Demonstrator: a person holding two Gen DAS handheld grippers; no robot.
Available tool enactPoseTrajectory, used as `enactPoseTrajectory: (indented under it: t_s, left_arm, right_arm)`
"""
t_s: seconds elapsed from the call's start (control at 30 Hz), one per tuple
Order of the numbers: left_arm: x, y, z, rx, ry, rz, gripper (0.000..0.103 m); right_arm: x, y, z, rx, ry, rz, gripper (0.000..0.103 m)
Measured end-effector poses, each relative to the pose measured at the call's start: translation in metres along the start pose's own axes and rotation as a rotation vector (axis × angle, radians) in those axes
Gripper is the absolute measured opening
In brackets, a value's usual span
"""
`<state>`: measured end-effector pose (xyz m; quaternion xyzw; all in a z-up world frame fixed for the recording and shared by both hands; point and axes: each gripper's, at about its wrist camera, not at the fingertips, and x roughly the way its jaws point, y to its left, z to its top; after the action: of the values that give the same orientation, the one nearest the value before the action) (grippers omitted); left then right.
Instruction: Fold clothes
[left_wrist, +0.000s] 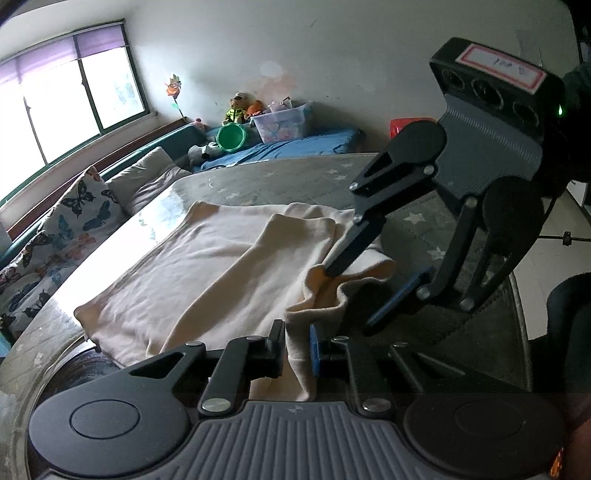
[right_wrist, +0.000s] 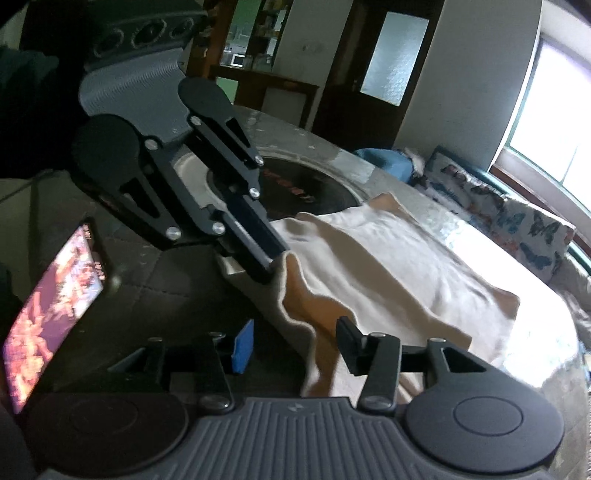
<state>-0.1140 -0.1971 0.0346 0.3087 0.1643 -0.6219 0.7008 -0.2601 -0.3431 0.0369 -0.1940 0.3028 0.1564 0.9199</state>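
Note:
A cream garment (left_wrist: 207, 266) lies spread on a round table, partly folded, with one edge lifted at the near side. My left gripper (left_wrist: 297, 345) is shut on that lifted edge; it also shows in the right wrist view (right_wrist: 271, 264) pinching the cloth's corner. My right gripper (right_wrist: 295, 341) is open, its jaws wide apart around the hanging cloth edge (right_wrist: 314, 332). In the left wrist view the right gripper (left_wrist: 354, 291) has one finger touching the cloth fold. The garment (right_wrist: 388, 266) drapes away toward the far table edge.
The table (left_wrist: 266, 177) has a grey star-patterned cover and a dark round centre (right_wrist: 306, 184). A phone with a lit screen (right_wrist: 51, 314) stands at the left. A sofa with butterfly cushions (left_wrist: 74, 221) runs along the window. A plastic bin (left_wrist: 284, 122) and toys sit behind.

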Motion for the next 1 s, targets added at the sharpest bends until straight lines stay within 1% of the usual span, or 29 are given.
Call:
enactPoseTrajectory:
  t_s: [0.1,0.23,0.3,0.33,0.37,0.4,0.43,0.53,0.6,0.63,0.67,0.7,0.73,0.77,0.8,0.87,0.9,0.93,1.0]
  left_arm:
    - [-0.001,0.0,-0.001,-0.001,-0.002,-0.003,0.015]
    - [-0.004,-0.001,-0.002,-0.002,-0.005,-0.012,0.018]
    - [-0.005,-0.003,-0.002,0.003,-0.006,-0.016,0.021]
    - [-0.005,-0.003,-0.002,0.006,-0.007,-0.016,0.026]
    - [-0.005,-0.004,-0.003,0.008,-0.009,-0.016,0.034]
    - [-0.005,-0.005,-0.003,0.012,-0.01,-0.014,0.037]
    - [-0.004,-0.006,-0.003,0.017,-0.01,-0.014,0.038]
    - [0.003,-0.009,-0.001,0.037,-0.002,-0.011,0.038]
    - [0.006,-0.011,0.0,0.044,-0.007,-0.008,0.038]
    - [0.008,-0.011,0.0,0.043,-0.009,-0.005,0.034]
    - [0.009,-0.011,0.001,0.04,-0.012,0.0,0.024]
    - [0.01,-0.012,0.001,0.036,-0.014,0.004,0.022]
    - [0.01,-0.012,0.001,0.033,-0.021,0.015,0.011]
    - [0.009,-0.012,0.002,0.028,-0.03,0.03,0.01]
    - [0.007,-0.012,0.002,0.022,-0.039,0.045,0.009]
    - [0.004,-0.01,0.003,0.007,-0.055,0.071,0.009]
    - [0.002,-0.009,0.004,0.0,-0.059,0.084,0.009]
    - [0.001,-0.007,0.005,-0.011,-0.061,0.091,0.009]
    - [0.0,-0.003,0.007,-0.033,-0.066,0.1,0.009]
  right_arm:
    - [0.006,0.001,0.002,-0.015,-0.011,-0.043,0.044]
    - [0.007,0.002,0.005,-0.038,-0.028,-0.077,0.043]
    - [0.008,0.001,0.005,-0.038,-0.028,-0.077,0.043]
    - [0.009,0.0,0.006,-0.038,-0.029,-0.074,0.043]
    - [0.01,-0.001,0.006,-0.037,-0.026,-0.067,0.042]
    - [0.011,-0.001,0.006,-0.034,-0.025,-0.059,0.037]
    - [0.011,-0.002,0.006,-0.03,-0.024,-0.049,0.032]
    - [0.011,-0.004,0.007,-0.018,-0.021,-0.026,0.029]
    - [0.011,-0.005,0.008,-0.015,-0.021,-0.019,0.029]
    - [0.01,-0.005,0.008,-0.013,-0.021,-0.018,0.028]
    - [0.008,-0.005,0.008,-0.009,-0.022,-0.018,0.028]
    - [0.005,-0.006,0.007,-0.002,-0.023,-0.019,0.029]
    - [0.002,-0.008,0.007,0.007,-0.025,-0.018,0.031]
    - [-0.002,-0.01,0.006,0.021,-0.029,-0.015,0.033]
    - [-0.007,-0.011,0.004,0.03,-0.031,-0.015,0.039]
    - [-0.016,-0.013,-0.001,0.031,-0.022,-0.031,0.041]
    - [-0.02,-0.013,-0.003,0.032,-0.017,-0.039,0.045]
    - [-0.024,-0.014,-0.006,0.032,-0.011,-0.047,0.053]
    - [-0.028,-0.013,-0.014,0.022,0.006,-0.071,0.055]
